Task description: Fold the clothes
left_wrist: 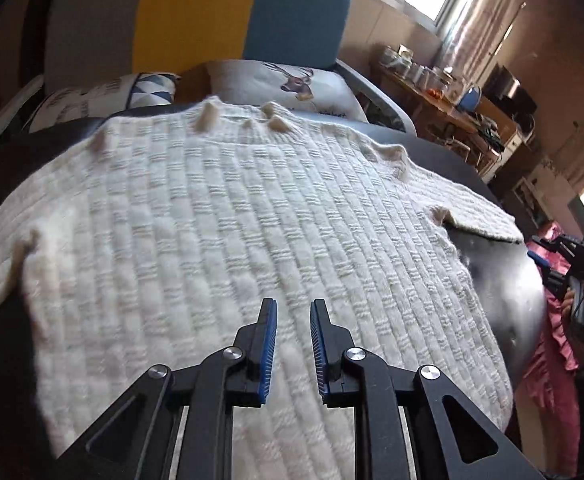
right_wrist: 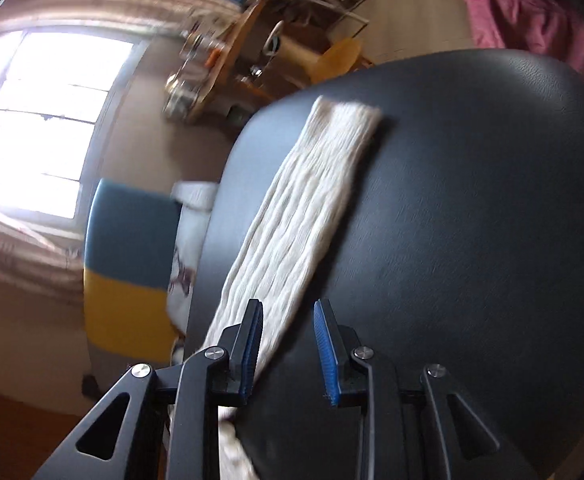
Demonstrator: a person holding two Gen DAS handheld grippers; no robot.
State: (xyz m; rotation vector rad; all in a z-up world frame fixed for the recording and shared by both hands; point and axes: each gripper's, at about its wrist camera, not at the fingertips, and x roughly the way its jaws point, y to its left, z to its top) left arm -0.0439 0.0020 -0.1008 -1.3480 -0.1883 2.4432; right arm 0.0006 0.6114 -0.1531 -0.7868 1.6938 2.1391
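A cream knitted sweater (left_wrist: 232, 216) lies spread flat on a dark round table (left_wrist: 503, 280), its neck at the far side. My left gripper (left_wrist: 293, 304) hovers open and empty over the sweater's lower middle. In the right wrist view one cream sleeve (right_wrist: 303, 208) stretches out across the dark table (right_wrist: 471, 220). My right gripper (right_wrist: 288, 306) is open and empty just above the near part of that sleeve. The right gripper also shows in the left wrist view (left_wrist: 539, 258), beyond the table's right edge.
A blue and yellow chair back (left_wrist: 244, 12) with printed pillows (left_wrist: 288, 84) stands behind the table. A cluttered wooden desk (left_wrist: 443, 92) is at the right under a window. A pink garment (right_wrist: 531, 12) lies past the table's edge.
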